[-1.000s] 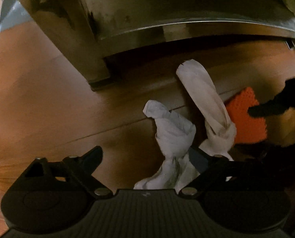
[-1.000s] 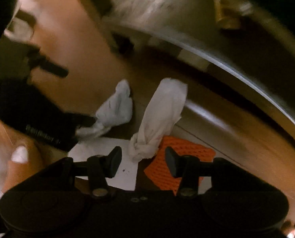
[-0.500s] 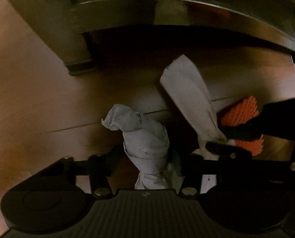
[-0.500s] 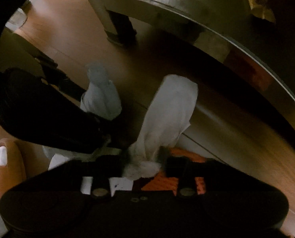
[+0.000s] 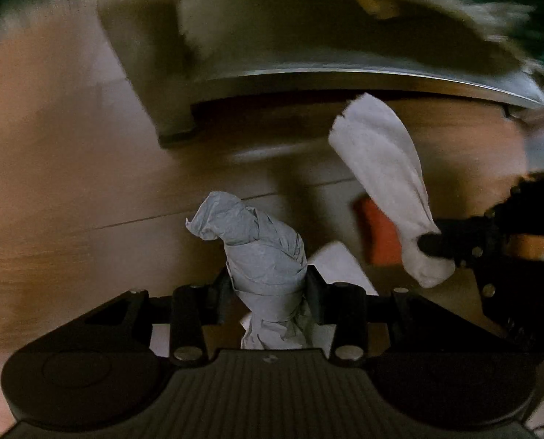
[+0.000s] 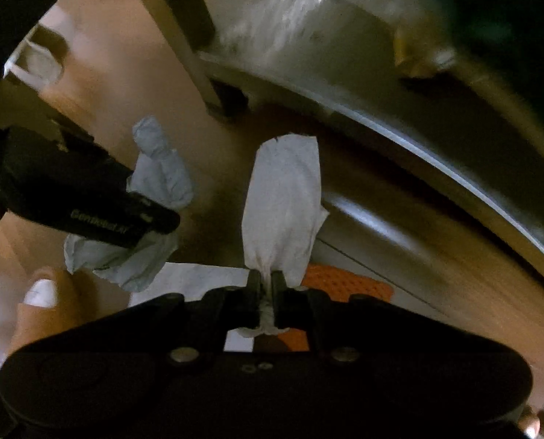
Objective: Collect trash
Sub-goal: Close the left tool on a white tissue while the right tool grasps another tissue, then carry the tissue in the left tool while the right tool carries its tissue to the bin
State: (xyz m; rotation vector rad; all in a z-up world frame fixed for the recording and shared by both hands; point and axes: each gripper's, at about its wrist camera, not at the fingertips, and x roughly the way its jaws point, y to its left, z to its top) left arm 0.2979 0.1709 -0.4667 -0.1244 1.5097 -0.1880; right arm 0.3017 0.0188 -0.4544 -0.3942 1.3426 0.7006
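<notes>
- Down in the left wrist view, the left gripper (image 5: 268, 292) is clamped on a twisted grey tissue (image 5: 257, 241) at its waist; its jaws were closing within the last second and now press both sides of the wad.
- The tissue's long axis runs from the jaws toward 12 o'clock, leaning slightly to 11, with its loose tail hanging below the jaws toward 6.
- At about 2 o'clock, the right gripper (image 5: 433, 243) pinches the lower end of a white napkin (image 5: 385, 168), whose free end points to 11.
- A sheet of paper (image 5: 339, 263) and an orange mesh scrap (image 5: 378, 234) lie on the wooden floor (image 5: 70, 190) between the two grippers, not yet collected.
- Over in the right wrist view, the right gripper (image 6: 266, 285) has just been closing and is nearly together on the napkin's (image 6: 283, 197) thin neck; the napkin stands toward 12.
- The left gripper (image 6: 151, 226) sits at 9 o'clock with the tissue (image 6: 162, 168) across it.
- Both grippers point steeply down with their loads clear of the floor, so the next move looks like a carry to a bin, which is not in view.
- The mesh scrap (image 6: 345, 281) lies just at 1 o'clock of the right jaws, nearer that hand.
</notes>
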